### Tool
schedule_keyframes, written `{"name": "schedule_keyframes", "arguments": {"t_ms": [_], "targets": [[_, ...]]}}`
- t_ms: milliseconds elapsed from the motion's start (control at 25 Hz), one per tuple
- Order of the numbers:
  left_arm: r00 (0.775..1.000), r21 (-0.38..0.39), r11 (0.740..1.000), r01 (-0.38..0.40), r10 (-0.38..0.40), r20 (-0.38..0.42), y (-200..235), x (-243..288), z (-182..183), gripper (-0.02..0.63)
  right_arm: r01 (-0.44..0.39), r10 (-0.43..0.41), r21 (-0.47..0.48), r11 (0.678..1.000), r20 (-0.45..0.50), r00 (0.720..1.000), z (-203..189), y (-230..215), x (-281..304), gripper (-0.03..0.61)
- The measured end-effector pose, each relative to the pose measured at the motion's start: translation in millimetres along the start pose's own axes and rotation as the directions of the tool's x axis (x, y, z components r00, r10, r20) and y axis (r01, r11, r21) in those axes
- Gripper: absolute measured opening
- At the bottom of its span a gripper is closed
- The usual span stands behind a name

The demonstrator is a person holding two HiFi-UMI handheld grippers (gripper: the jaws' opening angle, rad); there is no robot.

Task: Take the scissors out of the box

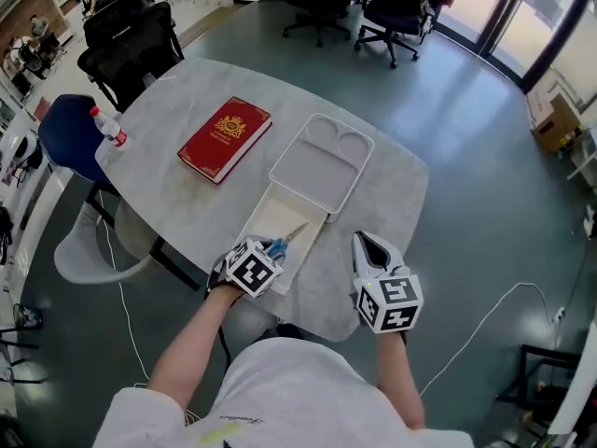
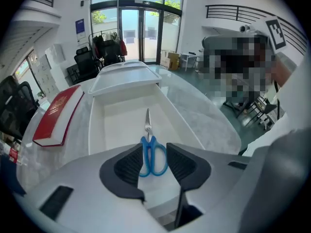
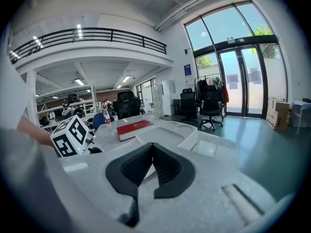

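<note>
A white box (image 1: 276,215) lies open on the grey table, its lid (image 1: 322,161) folded back away from me. Blue-handled scissors (image 1: 283,242) rest on the box floor near its front end, blades pointing towards the lid. My left gripper (image 1: 271,252) hangs steeply down over that end. In the left gripper view the scissors (image 2: 147,123) show their blue loops between the two dark pads of the left gripper (image 2: 154,165), which stands open; the pads flank the loops without pressing on them. My right gripper (image 1: 368,245) hovers to the right of the box with its jaws (image 3: 151,147) shut and nothing in them.
A red book (image 1: 225,138) lies to the left of the box. A bottle with a red cap (image 1: 109,127) stands at the table's far left edge, by a blue chair (image 1: 65,136). Black office chairs (image 1: 131,45) stand beyond. The table's front edge is just below both grippers.
</note>
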State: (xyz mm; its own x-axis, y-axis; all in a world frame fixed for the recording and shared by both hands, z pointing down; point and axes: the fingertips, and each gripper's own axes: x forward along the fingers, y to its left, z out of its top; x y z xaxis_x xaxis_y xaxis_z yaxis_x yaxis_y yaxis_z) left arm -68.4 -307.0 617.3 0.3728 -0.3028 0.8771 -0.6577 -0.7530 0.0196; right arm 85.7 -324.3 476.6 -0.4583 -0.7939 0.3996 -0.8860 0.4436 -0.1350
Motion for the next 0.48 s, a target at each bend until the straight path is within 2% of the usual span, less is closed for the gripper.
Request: {"name": "schedule_keyframes", "arguments": {"t_ms": [120,480], "targets": [[0.999,0.037,0.999,0.027,-0.026,-0.041,-1,8,2,0.137,0.023,-0.023,0.009,1.000,0.000,1.000,0,-6,-1,0.006],[0.985,0.060,0.997,0.058,-0.047,-0.166,2,29,-10,0.137,0.077,-0.077,0.043,0.996,0.005,0.997,-4,-21,-5,0.006]]}}
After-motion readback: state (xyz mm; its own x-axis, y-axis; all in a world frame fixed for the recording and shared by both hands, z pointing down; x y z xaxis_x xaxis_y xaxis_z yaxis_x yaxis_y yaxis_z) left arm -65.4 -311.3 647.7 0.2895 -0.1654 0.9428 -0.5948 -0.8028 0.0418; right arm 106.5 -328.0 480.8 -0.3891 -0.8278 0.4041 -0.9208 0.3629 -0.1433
